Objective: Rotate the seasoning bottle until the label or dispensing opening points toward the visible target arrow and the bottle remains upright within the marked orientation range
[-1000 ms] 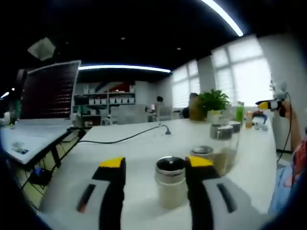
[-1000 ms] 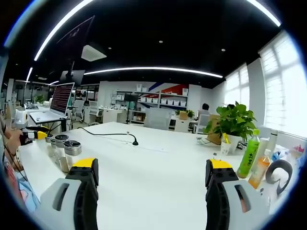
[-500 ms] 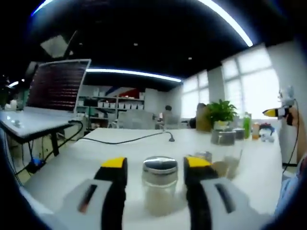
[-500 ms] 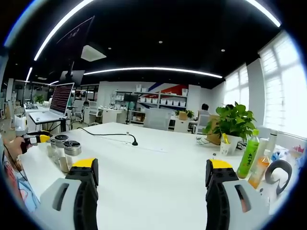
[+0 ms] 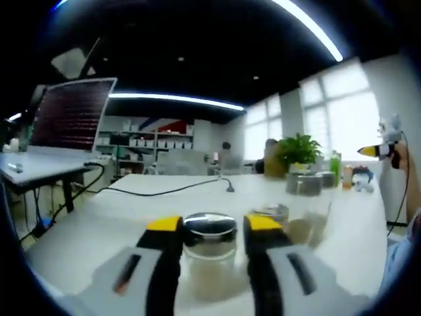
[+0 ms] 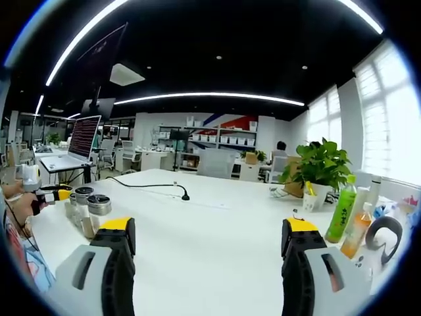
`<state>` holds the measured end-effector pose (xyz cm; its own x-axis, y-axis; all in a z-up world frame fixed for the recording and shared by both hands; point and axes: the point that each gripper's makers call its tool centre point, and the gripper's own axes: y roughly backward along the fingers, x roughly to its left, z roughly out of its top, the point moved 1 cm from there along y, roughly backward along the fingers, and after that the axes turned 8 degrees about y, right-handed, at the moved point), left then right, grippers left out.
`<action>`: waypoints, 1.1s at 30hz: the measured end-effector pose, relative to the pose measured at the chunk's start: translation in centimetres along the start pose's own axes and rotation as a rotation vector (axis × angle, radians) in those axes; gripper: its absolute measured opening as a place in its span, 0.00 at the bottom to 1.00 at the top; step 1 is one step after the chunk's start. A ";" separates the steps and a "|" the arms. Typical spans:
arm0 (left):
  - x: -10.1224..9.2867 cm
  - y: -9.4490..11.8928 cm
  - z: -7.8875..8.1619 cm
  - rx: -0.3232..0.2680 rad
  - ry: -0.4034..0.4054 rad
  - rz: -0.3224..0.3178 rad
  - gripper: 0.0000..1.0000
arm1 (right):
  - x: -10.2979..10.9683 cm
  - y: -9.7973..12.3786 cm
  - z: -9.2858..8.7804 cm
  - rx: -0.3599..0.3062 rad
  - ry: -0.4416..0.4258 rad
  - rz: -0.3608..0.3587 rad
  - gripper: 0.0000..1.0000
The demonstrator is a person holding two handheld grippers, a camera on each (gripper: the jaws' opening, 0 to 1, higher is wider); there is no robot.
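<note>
In the left gripper view, the left gripper point(image 5: 212, 227) rises from the bottom centre with its yellow-tipped jaws standing close on either side of the seasoning bottle point(image 5: 209, 253), which sits upright between them in the lower middle of the frame. The jaw tips flank the steel cap; the picture is blurred, so whether they press the glass or stand just off it cannot be told. Just right of the right jaw stand more shakers point(image 5: 304, 207), close together, leaving little free room on that side. To the left of the left jaw the white table point(image 5: 99, 217) lies bare up to its left edge, which runs from lower left toward the middle left. Farther back a black cable point(image 5: 164, 191) crosses the table at mid-frame. Beyond the left edge a laptop point(image 5: 69, 122) stands open on another desk in the upper left. At the far right edge the right gripper point(image 5: 376, 150) is seen, small, with a hand behind it.

In the right gripper view, the right gripper point(image 6: 209, 238) has its jaws spread wide at the bottom left and bottom right, with nothing between them but bare table. The whole middle of the frame is open white surface. At the left edge the cluster of shakers stands beside the left gripper's yellow tip. On the right, near the table's far edge, stand a potted plant point(image 6: 320, 168) and a green drink bottle point(image 6: 343, 210).
</note>
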<state>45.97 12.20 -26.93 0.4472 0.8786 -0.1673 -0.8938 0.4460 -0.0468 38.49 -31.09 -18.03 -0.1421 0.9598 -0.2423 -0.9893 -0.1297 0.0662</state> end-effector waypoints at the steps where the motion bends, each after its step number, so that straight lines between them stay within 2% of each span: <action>1: 0.1 0.0 0.0 0.000 -0.008 0.005 0.34 | -0.1 0.0 0.0 0.002 0.000 -0.004 0.95; 4: 0.2 0.3 0.1 -0.004 -0.011 0.000 0.34 | -0.4 0.1 -0.1 0.001 -0.005 -0.016 0.98; 9: 0.0 0.4 0.0 0.009 -0.009 -0.027 0.34 | 0.0 0.1 0.0 0.002 0.006 -0.005 0.97; 12: -0.2 0.5 0.0 0.011 -0.009 -0.041 0.33 | 1.0 0.3 0.8 -0.033 -0.007 0.054 0.97; 15: -0.2 0.4 0.0 0.016 -0.012 -0.052 0.33 | 1.4 0.3 1.0 -0.040 -0.015 0.071 0.98; 20: -0.3 0.4 -0.1 0.011 -0.021 -0.062 0.33 | 1.2 0.2 0.7 -0.031 -0.020 0.068 0.99; 33: -0.4 0.5 -0.3 0.024 -0.015 -0.110 0.33 | -0.1 0.7 1.0 -0.054 -0.017 0.003 0.99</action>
<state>45.34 11.99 -27.20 0.5434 0.8263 -0.1481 -0.8382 0.5438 -0.0410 37.84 -31.01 -16.95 -0.1445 0.9633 -0.2260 -0.9893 -0.1451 0.0141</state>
